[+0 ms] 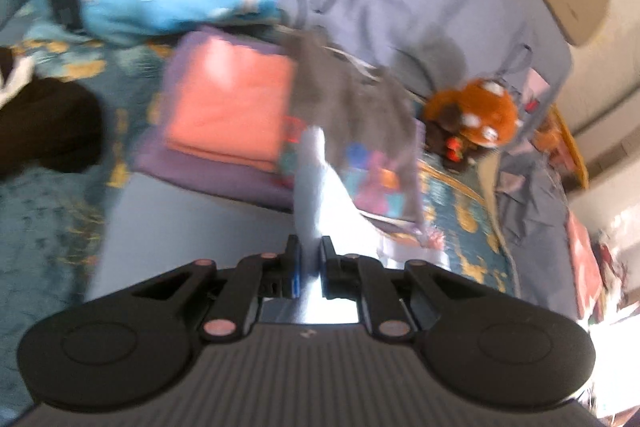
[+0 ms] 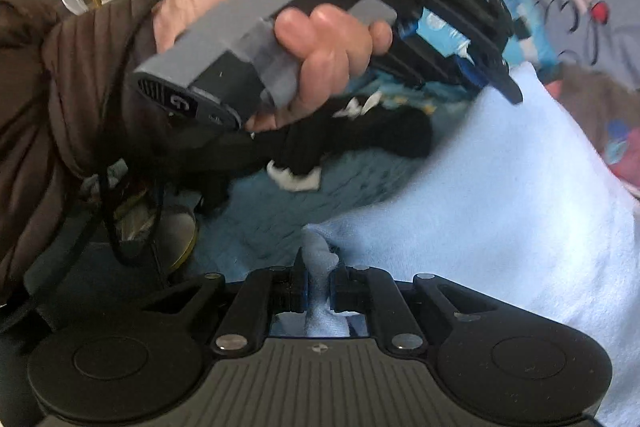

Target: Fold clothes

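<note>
Both views are bright with soft daylight and heavily smeared by motion blur. In the left wrist view, white glare burns out the lower right edge, while the orange-brown plush toy and folded salmon-pink cloth are soft and streaked. The fisheye bends the edges. In the right wrist view the pale blue fleece garment looks nearly overexposed; dark corners vignette.
</note>
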The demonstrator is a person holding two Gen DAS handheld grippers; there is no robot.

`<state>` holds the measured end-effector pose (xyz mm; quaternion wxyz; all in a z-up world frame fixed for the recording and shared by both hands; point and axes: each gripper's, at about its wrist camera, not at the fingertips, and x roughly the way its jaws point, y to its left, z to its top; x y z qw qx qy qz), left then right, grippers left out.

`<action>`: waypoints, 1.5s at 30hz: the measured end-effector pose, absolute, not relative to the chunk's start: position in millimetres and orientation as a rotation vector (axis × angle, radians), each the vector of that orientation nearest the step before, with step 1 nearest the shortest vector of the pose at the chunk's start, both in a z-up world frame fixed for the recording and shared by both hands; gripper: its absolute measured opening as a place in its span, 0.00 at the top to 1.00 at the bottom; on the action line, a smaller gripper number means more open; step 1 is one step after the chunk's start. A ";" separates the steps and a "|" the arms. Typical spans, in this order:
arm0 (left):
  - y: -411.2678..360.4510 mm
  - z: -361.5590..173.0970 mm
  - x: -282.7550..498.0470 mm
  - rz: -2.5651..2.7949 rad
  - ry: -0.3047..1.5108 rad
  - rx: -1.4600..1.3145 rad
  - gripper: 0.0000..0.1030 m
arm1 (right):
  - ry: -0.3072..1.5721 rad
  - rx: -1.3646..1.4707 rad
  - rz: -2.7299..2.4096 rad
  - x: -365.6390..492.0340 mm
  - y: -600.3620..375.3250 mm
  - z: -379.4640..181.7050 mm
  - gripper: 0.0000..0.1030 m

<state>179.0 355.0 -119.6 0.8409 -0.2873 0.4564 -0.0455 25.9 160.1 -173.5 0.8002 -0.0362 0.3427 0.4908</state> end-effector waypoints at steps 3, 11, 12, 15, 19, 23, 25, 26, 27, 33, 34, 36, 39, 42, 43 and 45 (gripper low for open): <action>386.9 -133.5 172.1 -0.078 0.943 -0.659 0.90 | 0.752 -0.111 1.034 25.4 181.8 -185.7 0.91; 431.5 -167.6 161.9 -0.025 0.958 -0.728 0.89 | 0.866 -0.143 0.998 40.6 226.1 -204.1 0.90; 433.5 -174.7 161.2 -0.003 0.979 -0.720 0.88 | 0.894 -0.165 0.994 40.0 230.0 -208.4 0.87; 437.2 -195.2 158.0 0.059 1.038 -0.686 0.70 | 0.924 -0.202 1.022 31.0 234.1 -219.0 0.76; 433.5 -217.4 152.9 0.085 1.073 -0.684 0.52 | 0.850 -0.214 1.078 16.6 224.8 -204.6 0.69; 430.8 -226.7 153.8 0.076 1.047 -0.741 0.29 | 0.687 -0.347 1.066 -7.6 207.0 -186.1 0.58; 428.4 -227.8 159.4 0.066 1.045 -0.758 0.29 | 0.637 -0.424 1.027 -17.7 198.2 -184.9 0.58; 426.5 -228.2 162.7 0.059 1.049 -0.767 0.29 | 0.613 -0.462 1.006 -22.6 193.8 -184.4 0.58; 424.0 -229.1 166.9 0.049 1.062 -0.771 0.29 | 0.597 -0.496 0.991 -27.1 190.2 -185.5 0.58; 393.1 -234.9 184.8 -0.038 1.152 -0.663 0.28 | 0.529 -0.707 0.971 -52.9 179.9 -199.7 0.57; 388.7 -235.6 186.0 -0.039 1.160 -0.640 0.28 | 0.517 -0.732 0.981 -56.1 181.1 -201.4 0.57; 383.1 -238.0 187.1 -0.037 1.172 -0.617 0.28 | 0.502 -0.767 0.992 -58.7 183.9 -204.3 0.56; 381.8 -241.5 187.4 -0.036 1.184 -0.627 0.28 | 0.497 -0.792 0.992 -55.3 189.1 -207.4 0.53; 382.9 -242.1 189.1 -0.036 1.190 -0.635 0.28 | 0.491 -0.817 0.991 -51.8 194.2 -210.4 0.47; 383.0 -242.3 189.6 -0.035 1.192 -0.635 0.28 | 0.489 -0.825 0.991 -50.6 195.9 -211.5 0.46; 383.2 -242.7 190.4 -0.034 1.197 -0.636 0.28 | 0.505 -0.820 0.999 -46.5 197.8 -213.0 0.50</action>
